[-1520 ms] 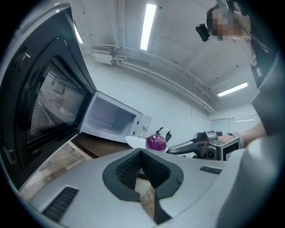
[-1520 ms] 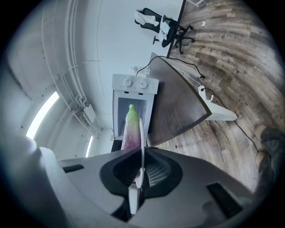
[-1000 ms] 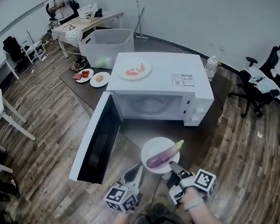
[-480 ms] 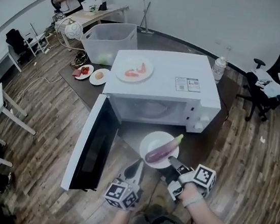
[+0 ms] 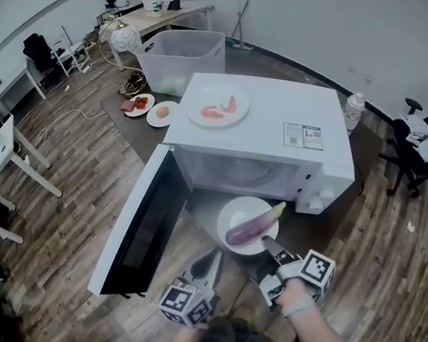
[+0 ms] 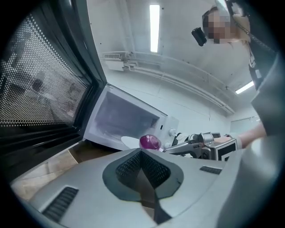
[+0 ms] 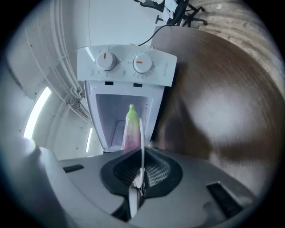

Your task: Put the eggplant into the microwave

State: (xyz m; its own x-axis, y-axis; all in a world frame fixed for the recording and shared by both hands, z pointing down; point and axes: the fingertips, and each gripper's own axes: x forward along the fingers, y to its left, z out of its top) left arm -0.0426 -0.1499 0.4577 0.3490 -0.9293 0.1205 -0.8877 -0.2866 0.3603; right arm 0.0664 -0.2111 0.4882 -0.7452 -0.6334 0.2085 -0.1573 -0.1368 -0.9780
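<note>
Since the earlier frame, the plate (image 5: 240, 209) with the eggplant (image 5: 252, 226) has come nearer the front of the microwave (image 5: 267, 126). Both claws have advanced with it.

Right claw (image 5: 266, 243): jaws nearly together, clamped on the near rim of the plate. In the right gripper view the rim runs edge-on between the pads. The eggplant's green stem end shows beyond it, pointing toward the cavity.

Plate: over the desk (image 5: 207, 214), just in front of the opening, not yet inside.

Eggplant: lies diagonally across the plate, with the purple body toward the person and the stem toward the microwave's control side.

Left claw (image 5: 215, 257): jaws together, nothing between them. It sits left of the plate, apart from it, and points toward the cavity.

Door (image 5: 140, 227): swung open to the left. The cavity is pale inside.

A second plate (image 5: 218, 106) with red food rests on top of the microwave. A bottle (image 5: 353, 110) stands on the desk at the microwave's far right corner.
</note>
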